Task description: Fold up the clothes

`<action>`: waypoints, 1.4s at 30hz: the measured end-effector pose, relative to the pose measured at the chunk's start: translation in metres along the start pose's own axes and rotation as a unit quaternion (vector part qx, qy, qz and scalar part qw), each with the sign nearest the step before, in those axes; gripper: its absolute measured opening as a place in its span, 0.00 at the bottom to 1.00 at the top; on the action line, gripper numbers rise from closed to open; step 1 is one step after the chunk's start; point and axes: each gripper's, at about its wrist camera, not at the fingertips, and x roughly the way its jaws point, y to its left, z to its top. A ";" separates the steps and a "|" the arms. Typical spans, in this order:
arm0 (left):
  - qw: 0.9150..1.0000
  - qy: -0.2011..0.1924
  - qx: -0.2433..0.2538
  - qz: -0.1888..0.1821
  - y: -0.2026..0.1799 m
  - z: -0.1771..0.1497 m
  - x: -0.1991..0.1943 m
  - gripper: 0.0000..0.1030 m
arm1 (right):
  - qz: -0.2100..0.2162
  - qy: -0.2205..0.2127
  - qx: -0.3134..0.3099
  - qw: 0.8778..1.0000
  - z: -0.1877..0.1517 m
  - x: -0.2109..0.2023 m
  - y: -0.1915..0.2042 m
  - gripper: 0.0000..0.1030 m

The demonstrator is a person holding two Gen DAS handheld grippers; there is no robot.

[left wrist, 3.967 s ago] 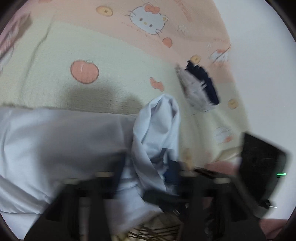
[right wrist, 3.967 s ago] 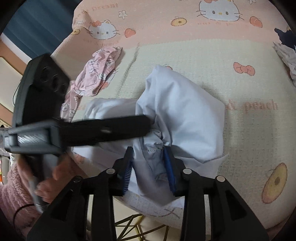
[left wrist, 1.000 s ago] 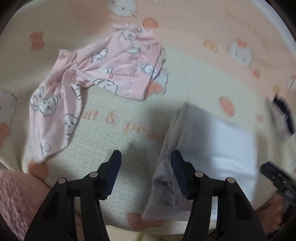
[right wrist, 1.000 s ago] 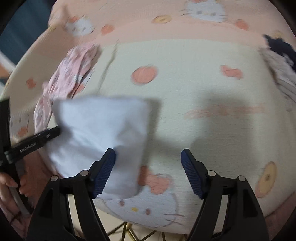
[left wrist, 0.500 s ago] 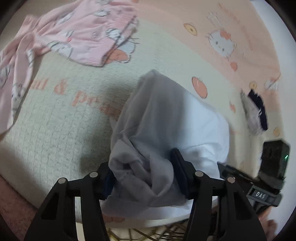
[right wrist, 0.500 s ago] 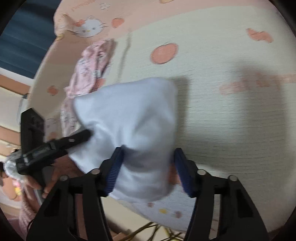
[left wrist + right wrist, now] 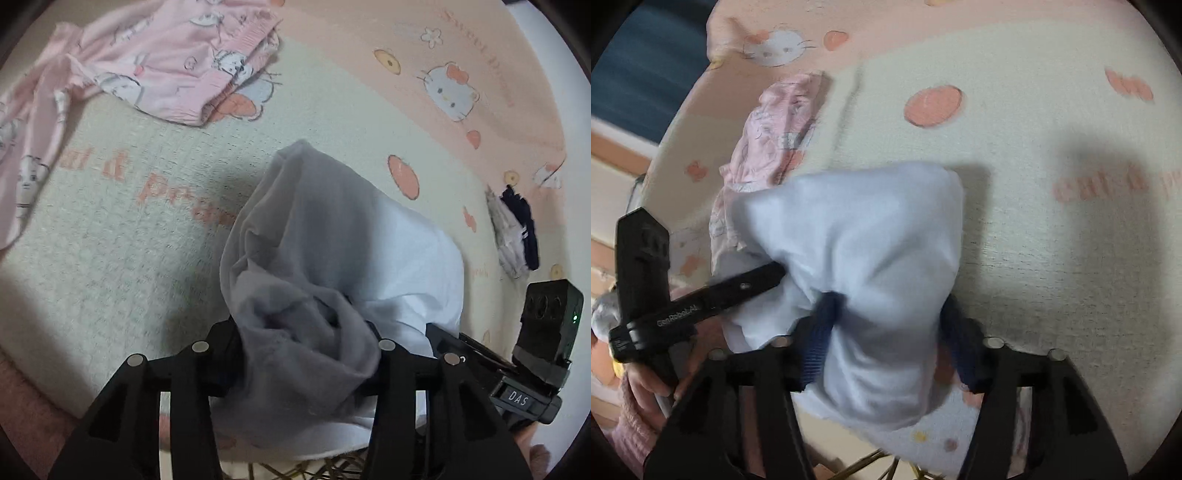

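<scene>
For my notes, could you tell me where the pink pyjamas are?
In the left wrist view, the pink pyjamas lie at upper left on the blanket, beyond the white garment.

Left gripper (image 7: 308,349): fingers closed on bunched pale blue garment (image 7: 332,258), cloth fills the gap. Right gripper (image 7: 886,332): blue pads (image 7: 822,328) clamped on same garment, fabric bulging between them. Both low, side by side, pointing forward.

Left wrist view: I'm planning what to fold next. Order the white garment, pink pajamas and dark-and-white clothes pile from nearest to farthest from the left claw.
1. white garment, gripped in the left claw.
2. dark-and-white clothes pile, far right.
3. pink pajamas, upper left; close to the pile's range, so this order is tentative.
</scene>
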 end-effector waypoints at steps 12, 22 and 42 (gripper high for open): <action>0.990 -0.023 0.107 -0.091 -0.177 0.033 -0.027 0.25 | -0.032 -0.085 -0.016 0.996 0.033 -0.131 0.001 0.28; 0.958 -0.039 0.233 -0.164 -0.491 0.077 0.027 0.26 | -0.136 -0.193 0.059 0.970 0.119 -0.355 -0.141 0.28; 0.950 -0.118 0.240 -0.159 -0.569 0.097 0.014 0.25 | -0.019 -0.250 0.059 0.966 0.201 -0.393 -0.203 0.28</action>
